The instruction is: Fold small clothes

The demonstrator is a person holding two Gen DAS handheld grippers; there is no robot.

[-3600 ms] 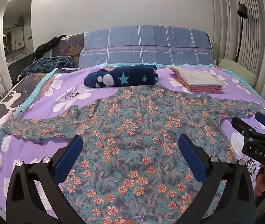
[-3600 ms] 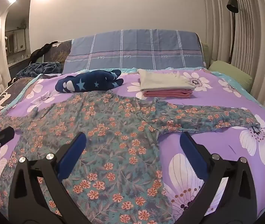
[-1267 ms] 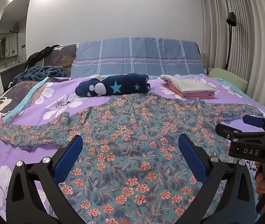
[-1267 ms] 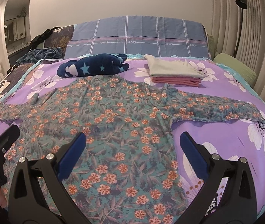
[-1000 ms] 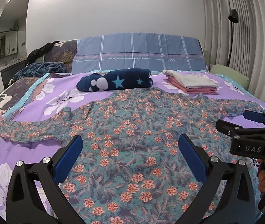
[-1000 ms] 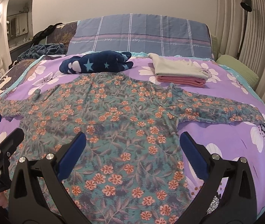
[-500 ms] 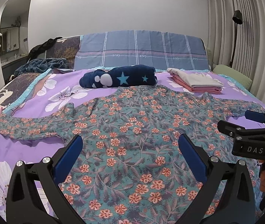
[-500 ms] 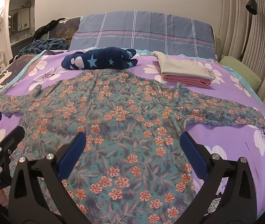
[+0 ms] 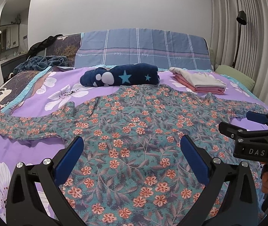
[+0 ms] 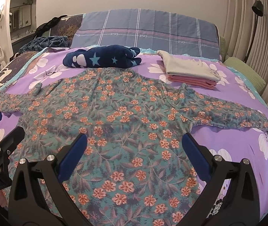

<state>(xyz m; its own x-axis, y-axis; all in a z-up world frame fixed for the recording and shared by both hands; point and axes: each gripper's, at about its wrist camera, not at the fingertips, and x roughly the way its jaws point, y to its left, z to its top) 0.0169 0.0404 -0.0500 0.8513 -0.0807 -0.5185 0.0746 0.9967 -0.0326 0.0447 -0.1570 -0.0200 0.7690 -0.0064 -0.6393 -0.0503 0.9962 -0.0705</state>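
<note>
Through my left wrist view, my left claw (image 9: 132, 152) gapes wide and empty above the floral garment (image 9: 134, 124), spread flat on the bed (image 9: 39, 146) with both sleeves out; I'd pinch one sleeve right at its cuff. From my right wrist view, my right claw (image 10: 134, 150) hangs equally open and empty (no containers here, just a folded stack (image 10: 190, 71) beyond).

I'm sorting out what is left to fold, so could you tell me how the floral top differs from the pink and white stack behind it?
The floral top lies spread flat with both sleeves out; the pink and white stack is folded into a neat pile. The top is patterned teal with orange flowers; the stack is plain. Both rest on the purple bedspread.
</note>
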